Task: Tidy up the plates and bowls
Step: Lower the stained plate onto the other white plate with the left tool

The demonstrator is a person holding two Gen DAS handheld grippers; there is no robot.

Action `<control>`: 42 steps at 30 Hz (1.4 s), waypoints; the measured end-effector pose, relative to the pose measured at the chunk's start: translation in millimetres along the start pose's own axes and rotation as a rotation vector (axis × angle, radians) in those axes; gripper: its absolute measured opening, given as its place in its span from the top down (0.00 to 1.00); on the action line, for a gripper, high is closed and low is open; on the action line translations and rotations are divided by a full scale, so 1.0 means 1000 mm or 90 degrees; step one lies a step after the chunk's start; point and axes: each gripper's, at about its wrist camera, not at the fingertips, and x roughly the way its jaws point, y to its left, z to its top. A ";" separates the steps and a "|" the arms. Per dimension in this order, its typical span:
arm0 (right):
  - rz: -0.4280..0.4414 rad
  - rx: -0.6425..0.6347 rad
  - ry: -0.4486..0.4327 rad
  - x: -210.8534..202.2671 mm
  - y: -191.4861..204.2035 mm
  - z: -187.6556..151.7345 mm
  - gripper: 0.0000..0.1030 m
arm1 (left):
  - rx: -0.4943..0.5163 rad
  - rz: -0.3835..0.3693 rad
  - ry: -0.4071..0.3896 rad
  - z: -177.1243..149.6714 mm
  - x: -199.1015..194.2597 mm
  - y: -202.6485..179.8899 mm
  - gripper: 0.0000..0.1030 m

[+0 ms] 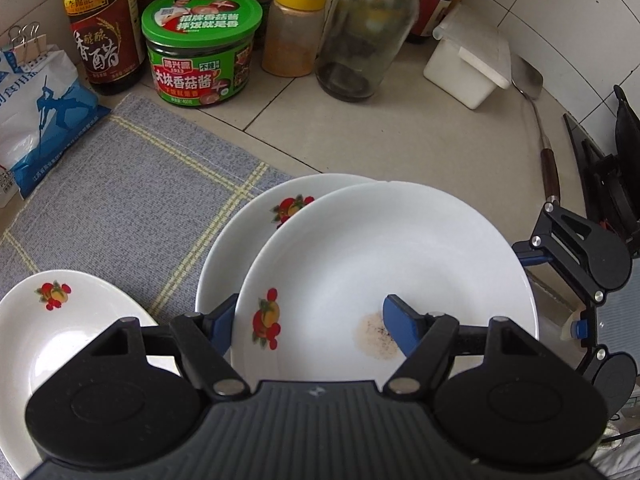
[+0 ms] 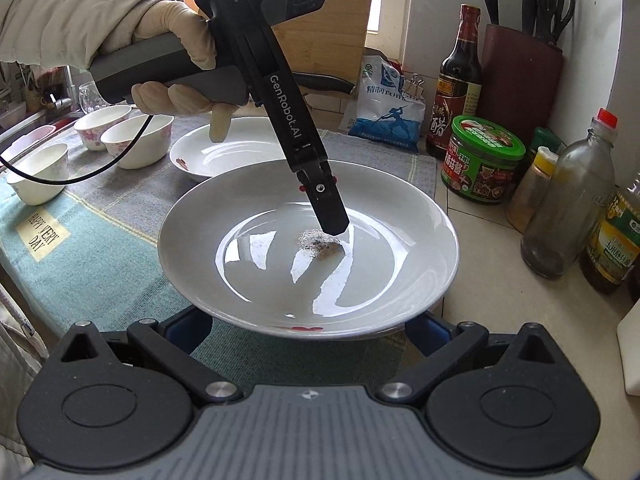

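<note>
White china fills both views: the top plate (image 1: 384, 272) with a fruit print and a brown speckled stain (image 1: 376, 340) sits skewed over a second plate (image 1: 256, 216), which lies on the grey checked cloth (image 1: 120, 200) on the tiled surface (image 1: 400, 140); a third plate (image 1: 60, 320) lies just to the left; the left claw (image 1: 310, 328) straddles the top plate's near rim, one finger outside, one inside by the stain, jaws narrow on the rim; the right claw (image 2: 308, 330) stands wide, its fingers under the plate's edge, contact hidden; three bowls (image 2: 136, 140) stand on the cloth beyond; jars and bottles (image 1: 202, 52) line the wall.
</note>
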 end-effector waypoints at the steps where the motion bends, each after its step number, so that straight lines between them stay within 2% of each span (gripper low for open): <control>1: -0.001 0.000 0.000 0.000 0.000 0.000 0.00 | 0.001 0.001 0.001 0.000 0.001 0.000 0.28; 26: -0.023 0.039 0.033 0.003 -0.006 0.002 0.00 | 0.005 -0.009 -0.014 0.012 0.017 0.003 0.25; 42: -0.024 0.045 0.026 -0.002 -0.006 0.002 0.00 | 0.001 0.017 -0.019 0.011 0.011 0.001 0.22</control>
